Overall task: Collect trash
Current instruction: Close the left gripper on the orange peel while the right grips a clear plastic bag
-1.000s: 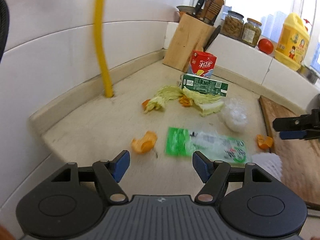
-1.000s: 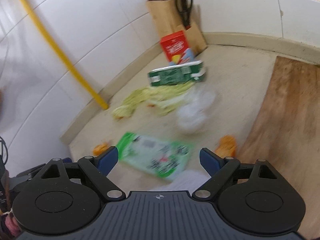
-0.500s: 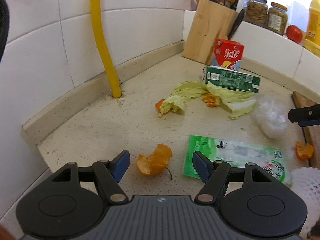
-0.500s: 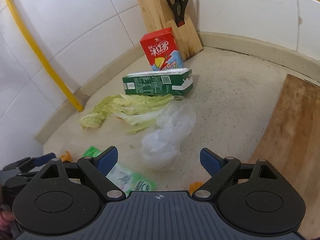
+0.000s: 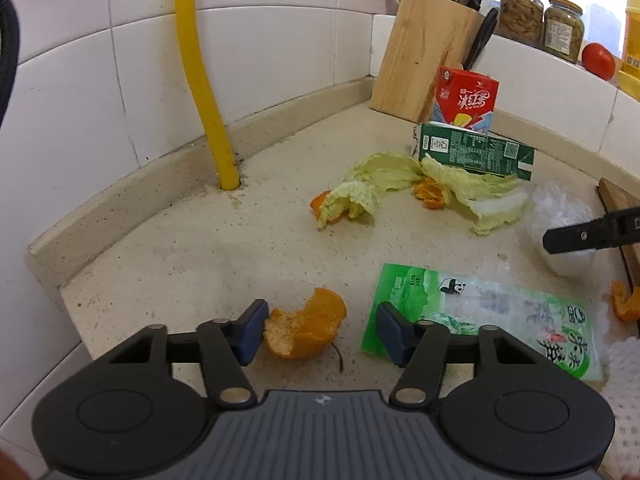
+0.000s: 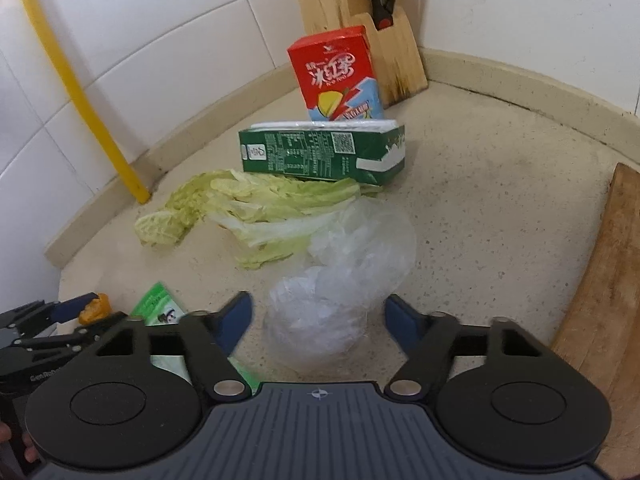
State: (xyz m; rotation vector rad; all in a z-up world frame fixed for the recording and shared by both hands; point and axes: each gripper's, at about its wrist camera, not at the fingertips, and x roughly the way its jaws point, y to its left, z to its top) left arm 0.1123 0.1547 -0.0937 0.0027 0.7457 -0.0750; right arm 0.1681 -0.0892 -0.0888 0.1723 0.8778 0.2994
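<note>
Orange peel (image 5: 306, 328) lies between spread left jaws.

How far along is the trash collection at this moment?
Nothing looks collected yet. The open left claw brackets an orange peel, and the open right claw brackets the clear plastic bag; neither has closed. Left: cabbage leaves, green carton, red carton, green wrapper.

Worktop (image 5: 168, 256) | yellow pipe (image 5: 200, 80) at wall | knife block (image 5: 424, 52) in corner | jars (image 5: 520, 14), tomato (image 5: 598, 61) on ledge | cutting board (image 6: 600, 304)
</note>
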